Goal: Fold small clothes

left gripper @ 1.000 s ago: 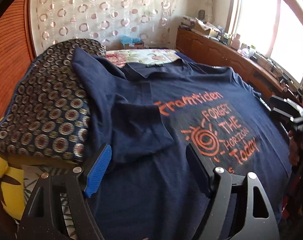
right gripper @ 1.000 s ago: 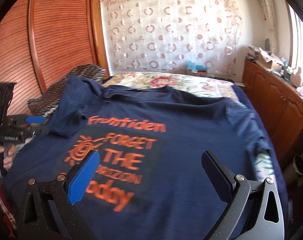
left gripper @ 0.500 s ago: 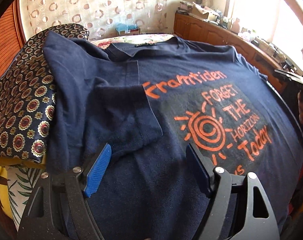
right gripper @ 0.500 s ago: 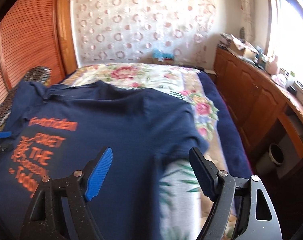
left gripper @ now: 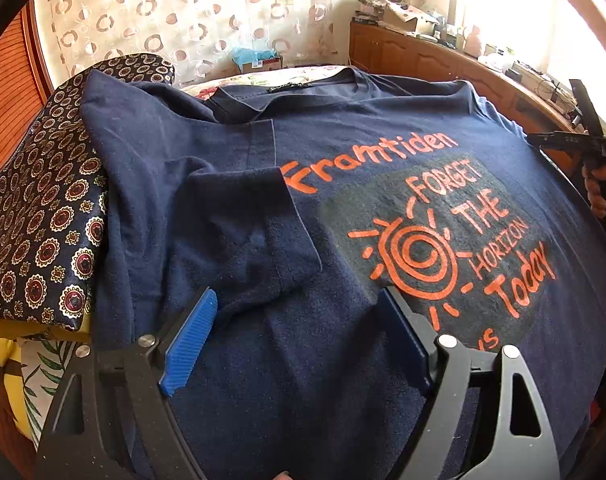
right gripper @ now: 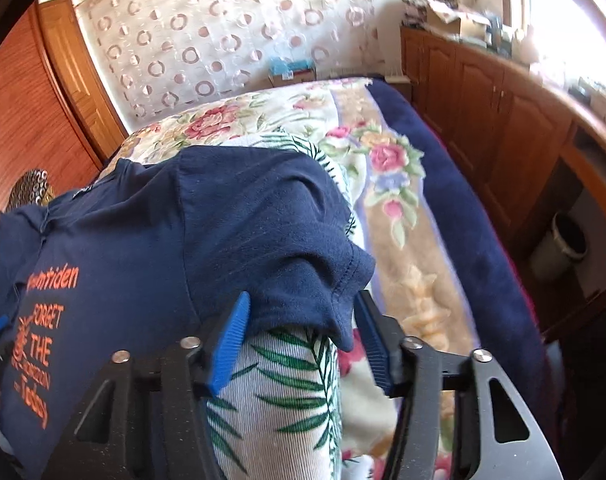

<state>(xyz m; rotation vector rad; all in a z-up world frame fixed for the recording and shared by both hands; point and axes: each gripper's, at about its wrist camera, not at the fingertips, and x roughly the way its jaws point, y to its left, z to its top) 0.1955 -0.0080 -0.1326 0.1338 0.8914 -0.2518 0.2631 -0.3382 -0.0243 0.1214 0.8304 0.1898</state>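
Navy cotton fills the left wrist view: the T-shirt [left gripper: 343, 208] lies spread print-up on the bed, and the left gripper [left gripper: 299, 336] tilts steeply down over its lower left part. Its jaws stand wide and have just been opening a little further; the shirt's body lies under the gap, but neither pad presses on it. The blue ribbed pad [left gripper: 189, 342] sits just beside the hem of the left sleeve [left gripper: 239, 236], which is folded inward over the chest. Beyond the sleeve, to the left of the gripper, a patterned cushion [left gripper: 43, 216] lies against the shirt's shoulder. Far to the right, a hand [left gripper: 601, 192] grasps the black handle of the other tool at the shirt's edge.

In the right wrist view the right gripper [right gripper: 303, 332] also points down at an angle, over the shirt's right side. Its jaws have just been closing and now stand about half open, with the right sleeve [right gripper: 319, 276] bunched between them; whether the pads already pinch the cloth I cannot tell. Under the sleeve a leaf-print pillow [right gripper: 279, 392] shows between the fingers. Beyond lies the floral bedspread [right gripper: 387, 184], and to the right, well apart, wooden cabinets [right gripper: 503, 120].
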